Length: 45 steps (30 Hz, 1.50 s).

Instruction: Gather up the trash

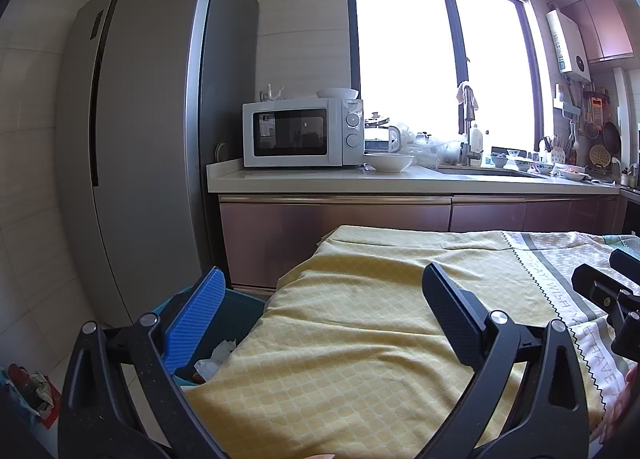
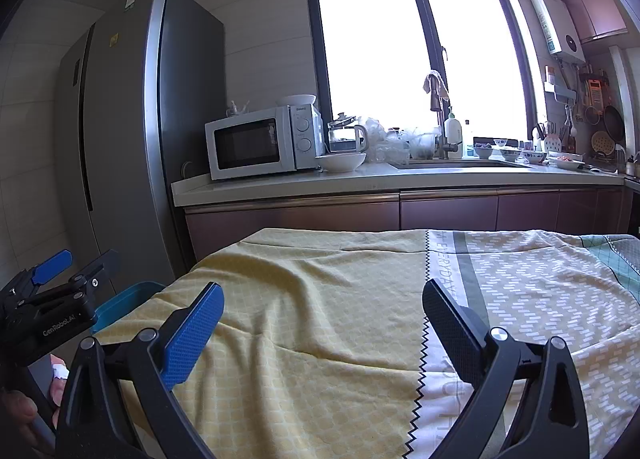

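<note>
A teal bin [image 1: 240, 315] stands on the floor at the table's left end, with crumpled white paper [image 1: 218, 357] inside; its rim also shows in the right wrist view as the teal bin [image 2: 128, 301]. My left gripper [image 1: 320, 287] is open with nothing between its fingers, held over the table's left edge beside the bin. My right gripper [image 2: 322, 305] is open and empty above the yellow tablecloth [image 2: 320, 299]. The left gripper [image 2: 76, 267] appears at the left of the right wrist view. No trash shows on the cloth.
A tall grey fridge [image 1: 140, 139] stands left of the bin. Behind the table runs a counter [image 1: 360, 179] with a microwave [image 1: 300, 133], a white bowl [image 1: 389, 161] and a sink with dishes. Crumpled litter [image 1: 32, 391] lies on the floor at far left.
</note>
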Motion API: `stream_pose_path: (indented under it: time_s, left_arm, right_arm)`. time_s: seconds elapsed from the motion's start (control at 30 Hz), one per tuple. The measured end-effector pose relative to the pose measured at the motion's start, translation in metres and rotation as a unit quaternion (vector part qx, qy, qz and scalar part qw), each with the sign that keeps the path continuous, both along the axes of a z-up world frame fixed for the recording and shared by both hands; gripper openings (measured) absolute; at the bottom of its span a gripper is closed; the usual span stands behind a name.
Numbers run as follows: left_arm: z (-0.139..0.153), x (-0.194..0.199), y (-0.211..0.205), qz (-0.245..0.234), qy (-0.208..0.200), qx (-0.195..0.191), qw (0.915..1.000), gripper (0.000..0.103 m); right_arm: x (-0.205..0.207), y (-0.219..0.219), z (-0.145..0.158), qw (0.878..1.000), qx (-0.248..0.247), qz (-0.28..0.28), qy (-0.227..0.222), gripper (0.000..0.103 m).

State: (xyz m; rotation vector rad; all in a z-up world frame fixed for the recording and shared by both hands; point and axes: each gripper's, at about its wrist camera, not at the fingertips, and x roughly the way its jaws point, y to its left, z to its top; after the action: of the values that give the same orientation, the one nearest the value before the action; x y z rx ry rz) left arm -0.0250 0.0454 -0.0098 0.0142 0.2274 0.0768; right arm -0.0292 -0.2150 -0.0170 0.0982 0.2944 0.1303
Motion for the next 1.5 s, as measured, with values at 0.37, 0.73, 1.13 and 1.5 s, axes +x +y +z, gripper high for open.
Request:
stream_pose_path:
  time_s: [0.37,0.73,1.13,1.5]
  left_arm:
    - [0.0007,-0.0024,0.0003,0.002,-0.002,0.002,1.0,0.097]
    - [0.0009,-0.0032,0.0011,0.006,-0.002,0.002,1.0,0.097]
    - [0.0005,-0.0036,0.0014,0.007,-0.004,0.003,1.0,0.097]
    - [-0.0001,-0.0033,0.0019,0.007,-0.004,0.003,1.0,0.097]
  right_arm:
    - [0.0006,-0.0013,0.001,1.0,0.002,-0.002,0.0,0.096]
    - [0.0014,-0.0021,0.0006,1.0,0.004,-0.004,0.001,0.096]
    - [-0.0002,0.0001,0.0,1.0,0.003,-0.005,0.001,0.096]
    - [-0.0007,0.0003,0.0002,1.0,0.003,-0.005,0.0,0.096]
